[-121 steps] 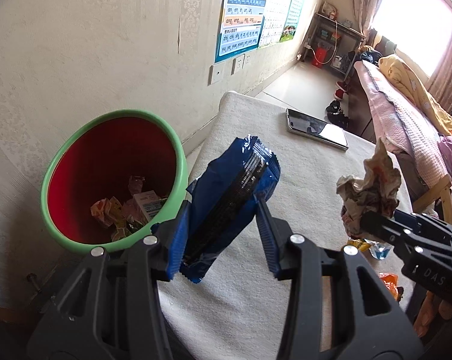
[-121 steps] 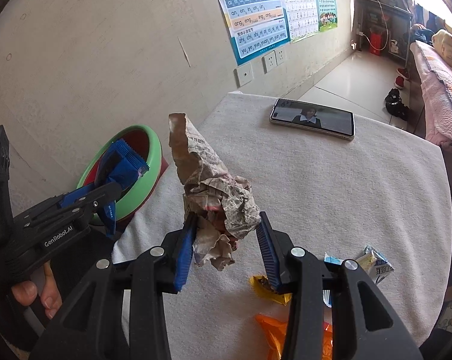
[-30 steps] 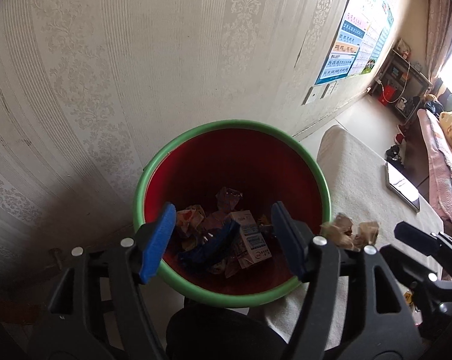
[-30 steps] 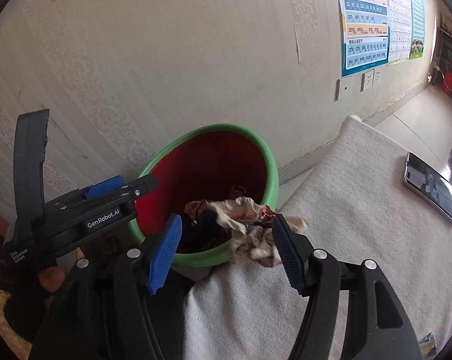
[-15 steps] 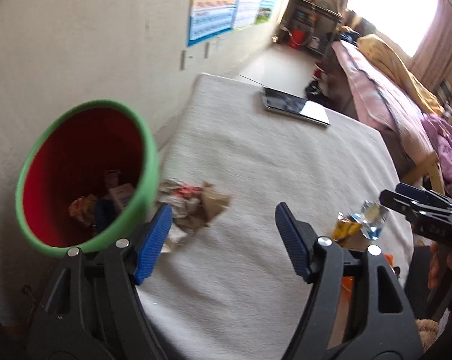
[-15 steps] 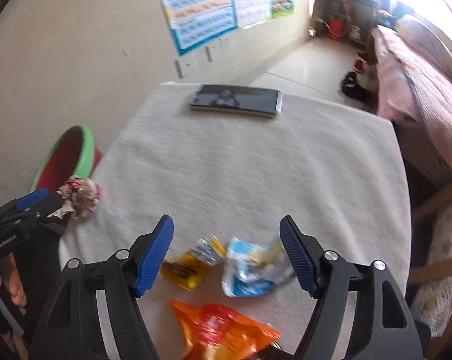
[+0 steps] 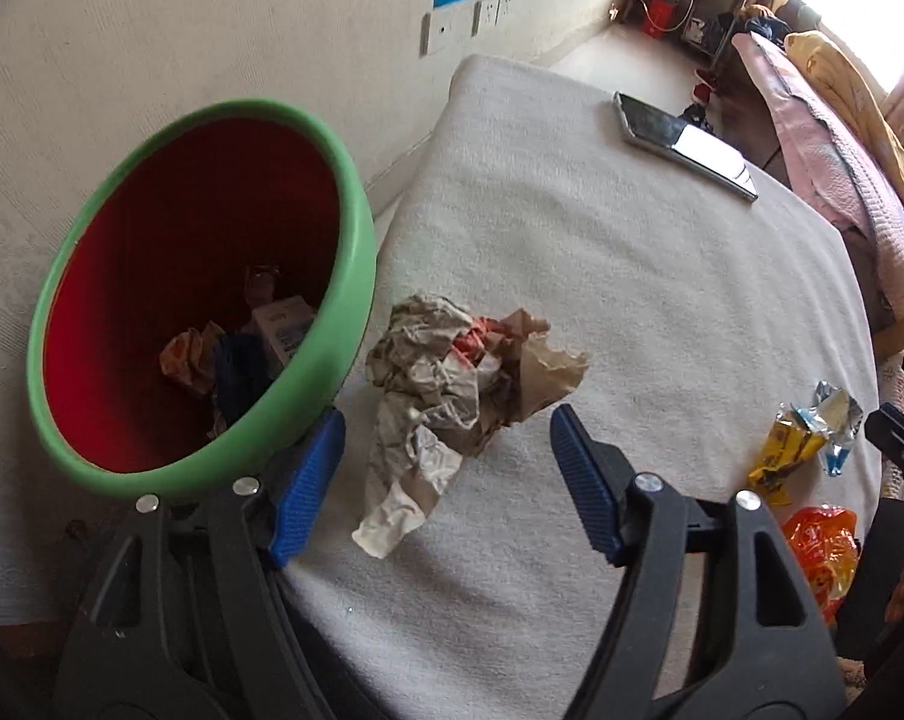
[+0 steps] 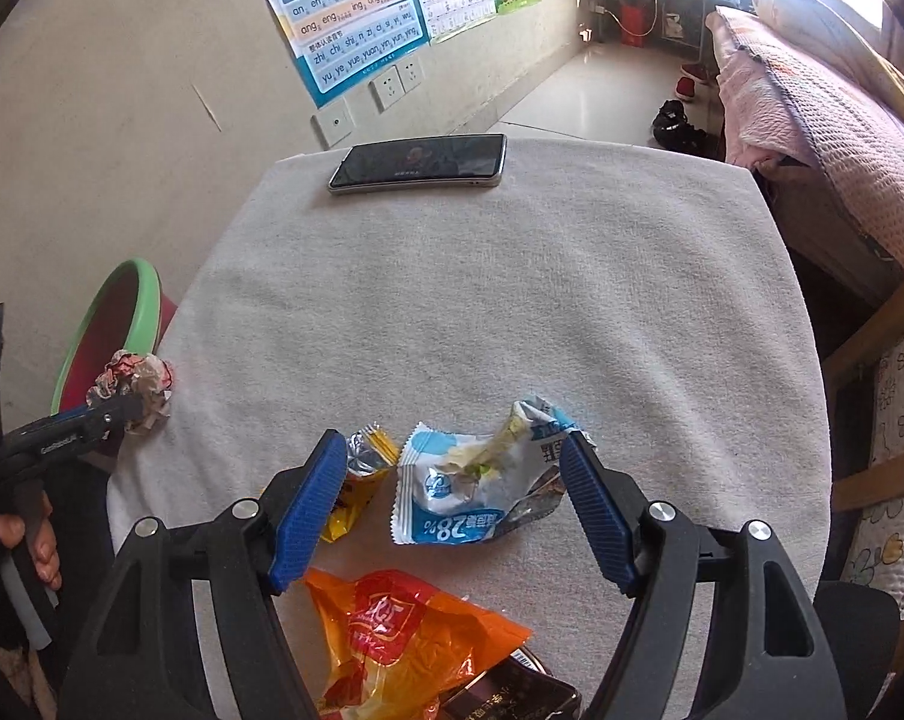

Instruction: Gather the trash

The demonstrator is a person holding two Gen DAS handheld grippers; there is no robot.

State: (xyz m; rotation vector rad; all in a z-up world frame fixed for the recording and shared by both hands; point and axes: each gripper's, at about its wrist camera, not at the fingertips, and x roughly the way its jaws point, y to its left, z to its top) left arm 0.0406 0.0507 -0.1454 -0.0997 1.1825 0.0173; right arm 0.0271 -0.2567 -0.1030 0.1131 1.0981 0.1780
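A crumpled paper wad (image 7: 452, 384) lies on the table's left edge beside the red bin with a green rim (image 7: 356, 300); the wad also shows in the right wrist view (image 8: 137, 381). My left gripper (image 7: 446, 480) is open, its jaws on either side of the wad's near end. My right gripper (image 8: 449, 501) is open around a white and blue wrapper (image 8: 481, 492). A yellow wrapper (image 8: 359, 480) lies just left of it and an orange bag (image 8: 404, 636) lies nearer. The bin holds several wrappers.
A phone (image 8: 419, 163) lies at the far side of the white-clothed table (image 8: 511, 300). A wall with posters stands to the left. A bed (image 8: 823, 114) and a wooden chair frame (image 8: 871, 360) are to the right.
My left gripper dropped the blue wrapper into the bin. My right gripper let go of the paper wad at the table edge and moved right over the wrappers. My left gripper closed in on the wad.
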